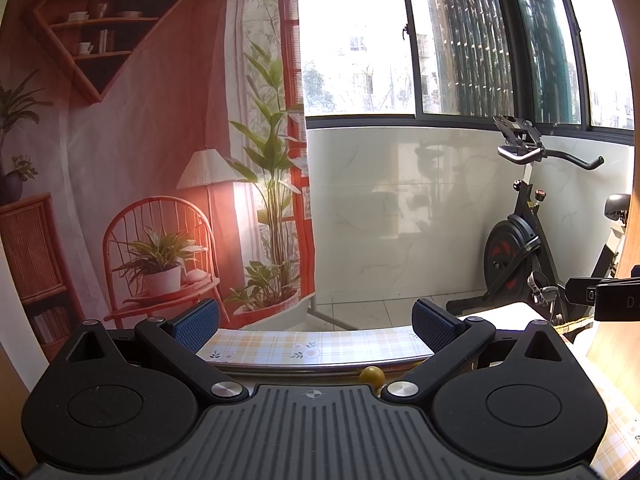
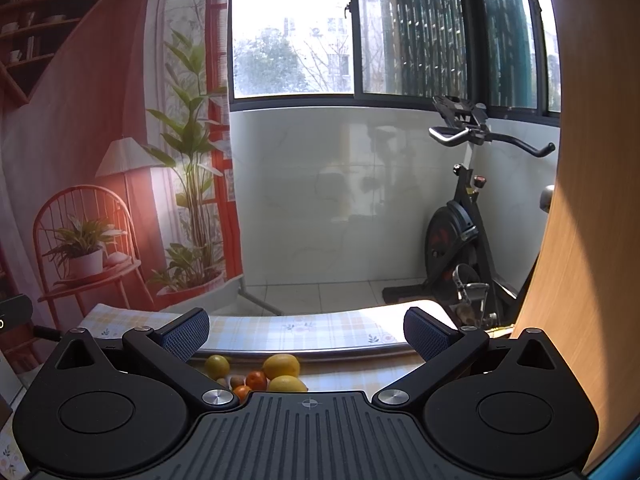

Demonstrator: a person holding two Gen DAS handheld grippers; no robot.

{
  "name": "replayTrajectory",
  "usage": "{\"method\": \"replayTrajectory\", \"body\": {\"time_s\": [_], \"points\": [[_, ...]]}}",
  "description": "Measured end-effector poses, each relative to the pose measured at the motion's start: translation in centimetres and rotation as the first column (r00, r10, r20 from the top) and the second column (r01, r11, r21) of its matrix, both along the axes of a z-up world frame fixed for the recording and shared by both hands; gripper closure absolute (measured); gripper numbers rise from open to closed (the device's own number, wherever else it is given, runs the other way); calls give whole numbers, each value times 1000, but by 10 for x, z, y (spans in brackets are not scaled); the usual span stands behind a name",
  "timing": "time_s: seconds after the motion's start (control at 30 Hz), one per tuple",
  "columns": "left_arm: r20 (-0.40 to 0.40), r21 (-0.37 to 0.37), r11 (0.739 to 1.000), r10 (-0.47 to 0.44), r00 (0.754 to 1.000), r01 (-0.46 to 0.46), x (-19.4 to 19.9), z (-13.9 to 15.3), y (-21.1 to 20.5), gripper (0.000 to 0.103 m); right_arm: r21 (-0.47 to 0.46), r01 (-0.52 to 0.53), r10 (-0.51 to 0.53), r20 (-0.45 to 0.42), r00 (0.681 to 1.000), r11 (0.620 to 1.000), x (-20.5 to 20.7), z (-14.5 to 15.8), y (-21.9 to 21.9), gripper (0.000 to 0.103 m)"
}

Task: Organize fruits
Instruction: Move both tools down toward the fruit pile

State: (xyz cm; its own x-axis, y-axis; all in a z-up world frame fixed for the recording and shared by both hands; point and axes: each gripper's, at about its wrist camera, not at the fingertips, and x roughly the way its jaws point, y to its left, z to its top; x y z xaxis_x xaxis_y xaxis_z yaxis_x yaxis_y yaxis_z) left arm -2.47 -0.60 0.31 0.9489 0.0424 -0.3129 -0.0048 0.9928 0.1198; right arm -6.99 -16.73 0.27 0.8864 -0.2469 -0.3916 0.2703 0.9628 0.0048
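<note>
In the right wrist view a small heap of fruit lies on the checked tablecloth just below my open right gripper: two lemons, a yellow-green citrus, two small oranges and a brown kiwi. The gripper body hides the heap's near side. My left gripper is open and empty, held above the table; only one yellowish fruit peeks over its body. The right gripper's black body shows at the right edge of the left wrist view.
A metal rim crosses the table beyond the fruit. Behind the table hangs a printed room backdrop. An exercise bike stands by the tiled wall under the window. A wooden panel rises close on the right.
</note>
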Motion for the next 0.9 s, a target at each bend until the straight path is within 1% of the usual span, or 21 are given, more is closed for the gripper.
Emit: {"method": "replayTrajectory", "body": {"time_s": [0.1,0.2,0.27,0.43,0.53,0.67,0.77,0.9], "points": [[-16,-2,1000,-1,1000,1,5,-6,2,0,11,-17,17,-1,1000,1000,3,-3,-3,0],[-38,-37,999,-11,999,10,13,-15,9,0,19,-26,26,-8,1000,999,10,-12,-8,0],[-60,-63,998,-14,998,10,24,-24,17,0,33,-30,31,-24,999,999,18,-22,-13,0],[-126,-100,995,16,992,-28,55,-47,36,0,58,-34,35,-30,999,998,36,-50,-27,0],[-158,-102,994,15,987,-32,72,-64,44,0,58,-34,37,-58,998,998,51,-73,-33,0],[-191,-80,996,9,982,-25,90,-85,47,0,58,-60,66,-96,993,997,72,-102,-37,0],[-202,-86,996,-11,979,-6,100,-99,48,0,70,-81,88,-112,990,994,84,-117,-39,0],[-202,-122,992,-66,977,42,111,-115,47,0,87,-90,101,-135,986,992,98,-134,-43,0]]}}
